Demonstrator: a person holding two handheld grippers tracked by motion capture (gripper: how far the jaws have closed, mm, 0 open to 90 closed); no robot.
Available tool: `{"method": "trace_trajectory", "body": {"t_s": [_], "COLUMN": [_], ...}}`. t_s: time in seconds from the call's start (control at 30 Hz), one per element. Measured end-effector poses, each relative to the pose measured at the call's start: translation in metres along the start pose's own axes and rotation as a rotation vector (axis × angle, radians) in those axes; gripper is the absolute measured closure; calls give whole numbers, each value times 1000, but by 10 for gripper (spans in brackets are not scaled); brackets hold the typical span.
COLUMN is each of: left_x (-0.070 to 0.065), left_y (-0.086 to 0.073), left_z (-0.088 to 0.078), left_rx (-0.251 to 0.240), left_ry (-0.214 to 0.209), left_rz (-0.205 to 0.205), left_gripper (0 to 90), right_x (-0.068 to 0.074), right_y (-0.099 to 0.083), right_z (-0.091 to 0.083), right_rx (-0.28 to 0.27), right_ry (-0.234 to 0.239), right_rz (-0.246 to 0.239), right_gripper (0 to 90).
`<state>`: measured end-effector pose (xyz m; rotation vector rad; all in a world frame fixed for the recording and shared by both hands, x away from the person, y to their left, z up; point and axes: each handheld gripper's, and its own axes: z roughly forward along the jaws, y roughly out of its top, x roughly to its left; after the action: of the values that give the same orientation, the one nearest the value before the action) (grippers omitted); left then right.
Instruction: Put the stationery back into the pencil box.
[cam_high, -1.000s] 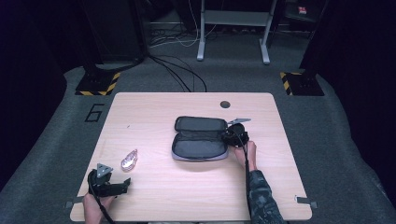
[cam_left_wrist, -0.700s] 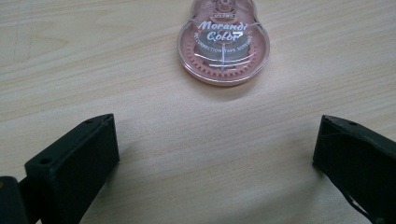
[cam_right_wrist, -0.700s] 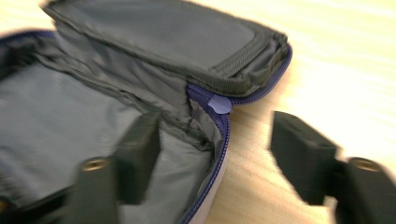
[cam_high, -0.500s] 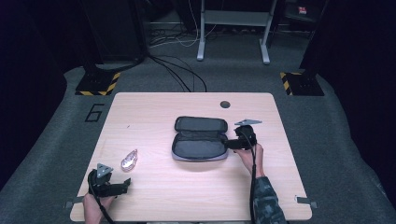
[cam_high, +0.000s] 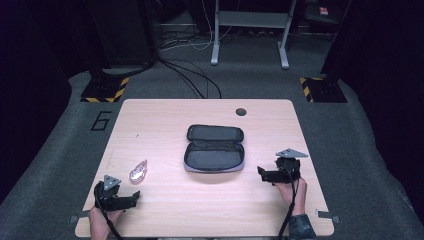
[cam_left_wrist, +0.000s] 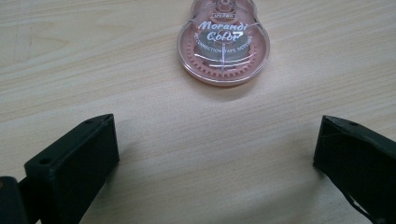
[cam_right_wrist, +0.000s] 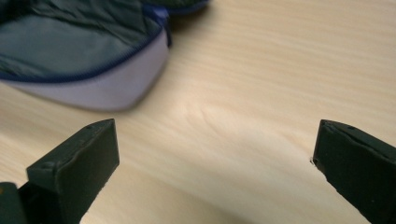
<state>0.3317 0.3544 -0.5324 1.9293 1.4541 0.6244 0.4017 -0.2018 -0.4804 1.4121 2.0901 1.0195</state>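
An open pencil case (cam_high: 214, 148) with a grey lining and lilac shell lies at the middle of the table; its corner (cam_right_wrist: 93, 60) fills the upper left of the right gripper view. My right gripper (cam_high: 263, 173) rests to the case's right, apart from it; its jaws have just been opening and stand wide with bare wood between them (cam_right_wrist: 215, 154). A pink correction tape dispenser (cam_high: 138, 171) lies near the front left. It sits just ahead of my left gripper (cam_high: 134, 198), whose jaws are open (cam_left_wrist: 215, 154) and do not touch the dispenser (cam_left_wrist: 223, 44).
The wooden table (cam_high: 165, 125) has a round cable hole (cam_high: 241, 111) at its far edge. Beyond it on the floor stand desk legs (cam_high: 215, 35), loose cables (cam_high: 190, 80) and two hazard-striped bases (cam_high: 105, 90).
My right gripper let go at the case's right end, opened wide and drew back to the right and toward the front edge. The left gripper stayed put.
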Motion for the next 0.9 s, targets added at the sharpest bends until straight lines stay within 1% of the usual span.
{"method": "trace_trajectory", "body": {"t_s": [0.03, 0.1, 0.13, 0.17, 0.2, 0.27, 0.3, 0.33, 0.4, 0.47, 0.5, 0.53, 0.57, 0.6, 0.67, 0.77, 0.8, 0.83, 0.87, 0.9], "left_x": [0, 0, 1, 2, 2, 3, 3, 2, 1, 1, 1, 2, 2, 3, 3, 3, 3, 3, 3, 3], "left_y": [0, 1, 1, 2, 2, 4, 6, 7, 12, 17, 19, 22, 24, 27, 30, 38, 39, 41, 41, 42], "left_z": [0, 1, 1, 2, 3, 3, 3, 3, 3, 3, 4, 4, 5, 6, 10, 15, 17, 18, 19, 20], "left_rx": [-2, 0, -3, -5, -5, -6, 0, -14, -30, -20, -38, -34, -44, -35, -49, -25, -29, -20, -32, -27], "left_ry": [-3, -1, -3, -4, -2, -7, -15, -14, -22, -28, -31, -40, -40, -54, -62, -83, -83, -87, -80, -84], "left_rz": [-2, 5, 7, 9, 12, 3, -2, -7, -11, -3, -9, -7, -10, -6, -10, 10, 15, 23, 23, 27], "left_gripper": [0, 0, 0, 0, 1, 1, 2, 2, 2, 2, 3, 3, 4, 8, 14, 28, 36, 41, 58, 73], "right_x": [-3, -7, -10, -12, -15, -19, -21, -22, -24, -26, -26, -27, -27, -26, -24, -24, -24, -24, -25, -24], "right_y": [-6, -18, -22, -28, -38, -48, -53, -56, -64, -68, -68, -68, -68, -67, -67, -66, -66, -66, -66, -66], "right_z": [-2, -5, -5, -5, -5, -6, -5, -6, -6, -7, -7, -7, -7, -6, -5, -4, -4, -4, -3, -4], "right_rx": [3, 14, 18, 26, 30, 48, 46, 49, 57, 47, 42, 43, 51, 57, 63, 65, 61, 60, 60, 62], "right_ry": [-7, -15, -20, -25, -32, -40, -44, -46, -67, -74, -72, -74, -76, -78, -86, -81, -81, -80, -78, -82], "right_rz": [-4, 17, 14, 25, 34, 45, 46, 48, 40, 32, 31, 28, 27, 19, -2, 9, 2, 0, -4, 15], "right_gripper": [0, 0, 0, 0, 0, 0, 0, 0, 0, 0, 0, 0, 0, 0, 0, 0, 0, 0, 0, 0]}}
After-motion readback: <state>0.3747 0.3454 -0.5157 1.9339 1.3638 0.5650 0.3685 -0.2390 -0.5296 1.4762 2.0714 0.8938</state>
